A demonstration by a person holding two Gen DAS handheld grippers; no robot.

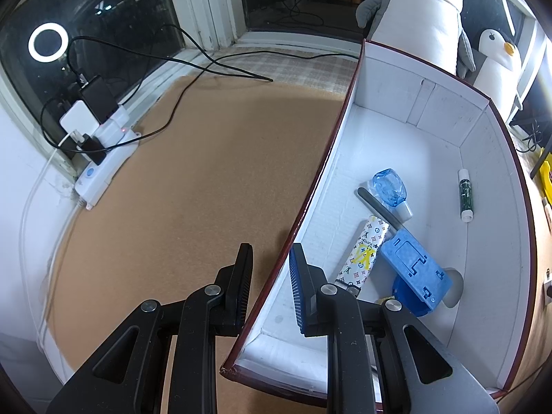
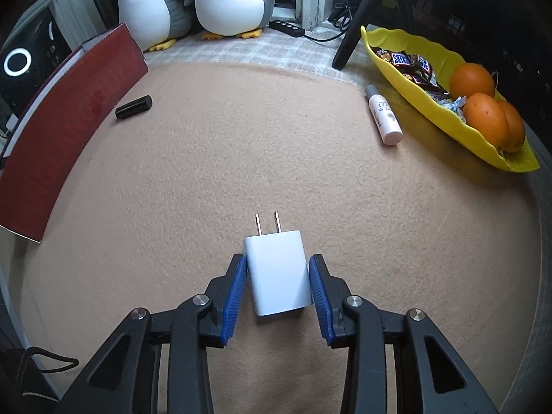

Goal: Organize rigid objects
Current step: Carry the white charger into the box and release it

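Observation:
A white wall charger [image 2: 277, 270] with two prongs lies on the tan mat between my right gripper's [image 2: 278, 265] blue pads; the jaws close in around it with small gaps. My left gripper [image 1: 270, 258] is open and straddles the left wall of the red-and-white box [image 1: 310, 200]. Inside the box lie a blue clear bottle [image 1: 391, 189], a patterned tube [image 1: 364, 252], a blue holder [image 1: 414, 269], a grey file [image 1: 379, 207] and a green-and-white tube [image 1: 465, 195]. A black cylinder [image 2: 134, 107] and a white tube [image 2: 383, 115] lie on the mat.
A yellow tray [image 2: 483, 138] holds oranges and candy at the right. Penguin plush toys [image 2: 224, 0] sit at the back. A power strip with chargers [image 1: 100, 145] and black cables [image 1: 207, 65] lie at the left by the window. A black stand leg [image 2: 355, 27] is near the tray.

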